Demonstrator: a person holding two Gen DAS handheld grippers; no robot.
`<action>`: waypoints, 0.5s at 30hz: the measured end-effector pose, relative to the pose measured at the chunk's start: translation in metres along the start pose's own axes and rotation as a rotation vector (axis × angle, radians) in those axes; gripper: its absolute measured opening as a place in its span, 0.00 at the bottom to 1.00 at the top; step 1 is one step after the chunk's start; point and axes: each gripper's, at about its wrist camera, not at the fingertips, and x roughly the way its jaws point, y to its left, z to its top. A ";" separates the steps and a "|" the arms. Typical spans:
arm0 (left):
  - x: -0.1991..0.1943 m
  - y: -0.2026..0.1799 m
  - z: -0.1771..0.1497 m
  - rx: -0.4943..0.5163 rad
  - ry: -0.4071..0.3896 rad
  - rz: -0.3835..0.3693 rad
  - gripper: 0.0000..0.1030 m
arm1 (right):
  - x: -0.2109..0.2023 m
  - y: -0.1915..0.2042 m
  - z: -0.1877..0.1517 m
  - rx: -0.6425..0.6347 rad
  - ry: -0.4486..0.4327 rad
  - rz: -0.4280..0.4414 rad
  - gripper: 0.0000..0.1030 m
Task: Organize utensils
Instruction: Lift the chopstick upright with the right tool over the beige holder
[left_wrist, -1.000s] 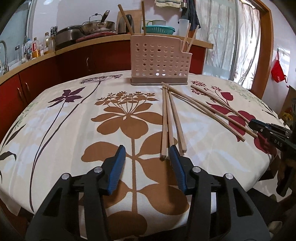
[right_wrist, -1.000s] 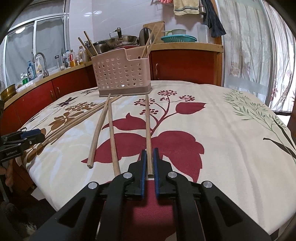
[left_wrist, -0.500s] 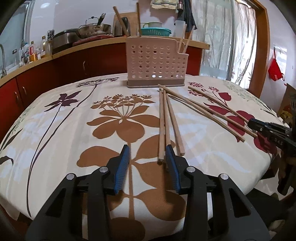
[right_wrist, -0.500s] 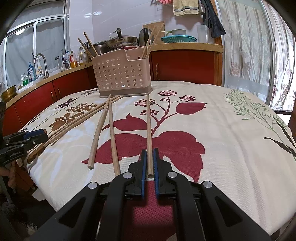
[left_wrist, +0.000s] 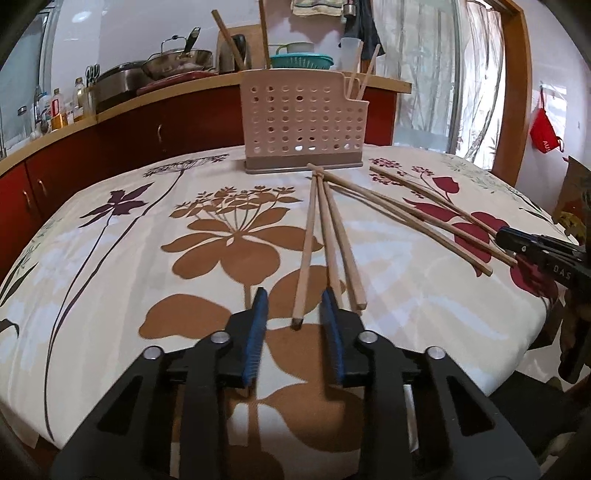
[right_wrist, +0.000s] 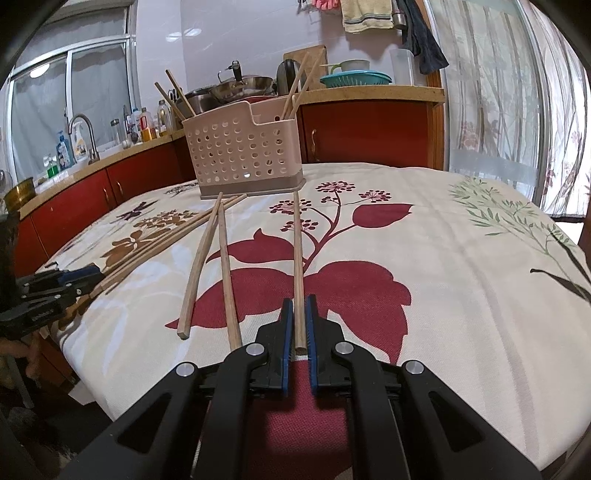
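Several wooden chopsticks lie on the floral tablecloth in front of a pink perforated utensil holder (left_wrist: 303, 122), which also shows in the right wrist view (right_wrist: 243, 155) with a few chopsticks standing in it. My left gripper (left_wrist: 295, 306) is open, its blue pads on either side of the near end of one chopstick (left_wrist: 306, 251); two more lie just to its right. My right gripper (right_wrist: 299, 314) is shut on the near end of a single chopstick (right_wrist: 297, 258) that lies on the cloth. It also shows in the left wrist view (left_wrist: 509, 240).
Two loose chopsticks (right_wrist: 210, 266) lie left of the held one. The round table (right_wrist: 461, 295) drops off close to both grippers. A red kitchen counter (left_wrist: 147, 125) with pans and bottles runs behind the table.
My left gripper has moved forward and to the right, so a chopstick's near end now lies between its pads, and its jaws have narrowed. The right gripper stays shut on its chopstick.
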 end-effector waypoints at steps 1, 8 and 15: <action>0.000 -0.002 0.000 0.006 -0.005 -0.004 0.21 | 0.001 -0.001 0.000 0.010 -0.004 0.007 0.08; 0.001 -0.008 -0.001 0.029 -0.026 -0.011 0.07 | 0.002 -0.003 -0.002 0.030 -0.032 0.019 0.08; -0.001 -0.008 -0.001 0.024 -0.028 -0.008 0.06 | -0.004 0.001 -0.001 -0.007 -0.041 0.003 0.07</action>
